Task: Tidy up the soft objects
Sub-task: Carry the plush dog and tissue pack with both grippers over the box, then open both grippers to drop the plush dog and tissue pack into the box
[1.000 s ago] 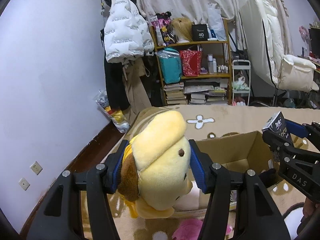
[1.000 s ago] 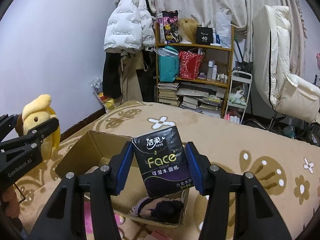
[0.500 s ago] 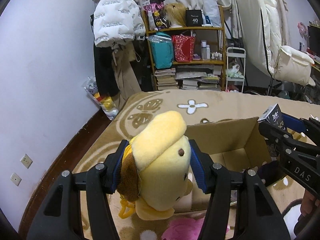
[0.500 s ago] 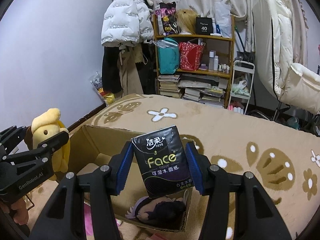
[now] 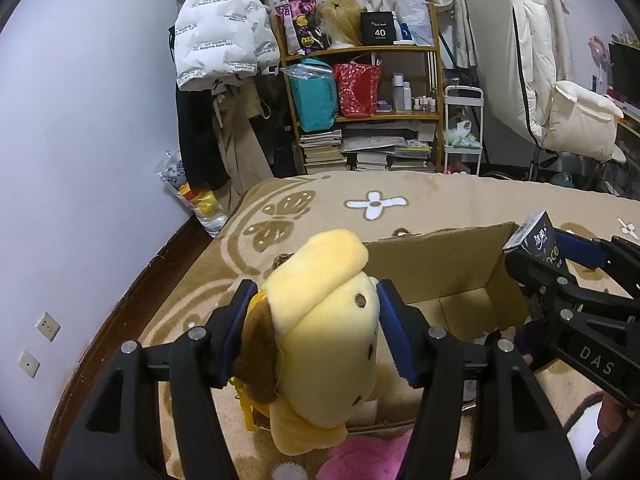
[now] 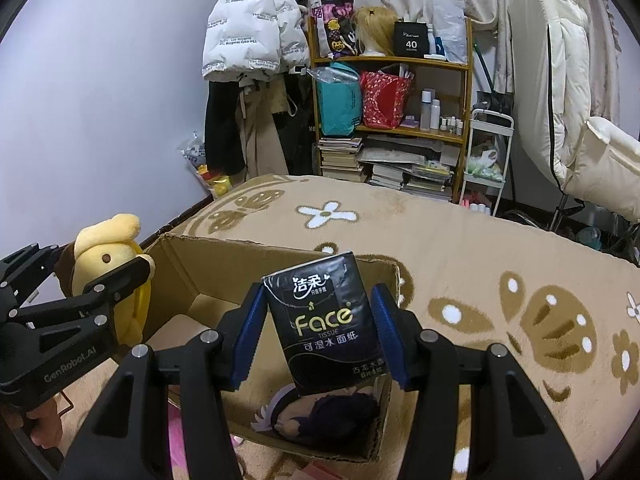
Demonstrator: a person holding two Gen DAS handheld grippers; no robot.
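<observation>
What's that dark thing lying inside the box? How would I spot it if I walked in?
Find the open cardboard box sitting on the tan flower-patterned rug. Look into its near corner, below the black tissue pack held in the right gripper. There lies a plush with dark navy hair, unlike the yellow dog plush held outside the box.

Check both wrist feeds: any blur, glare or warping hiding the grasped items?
Left wrist view: sharp; yellow plush evenly lit; fisheye bends the wall and rug edge. Right wrist view: tissue pack label legible, faint sheen; dark corner vignette; cardboard box interior dim.
</observation>
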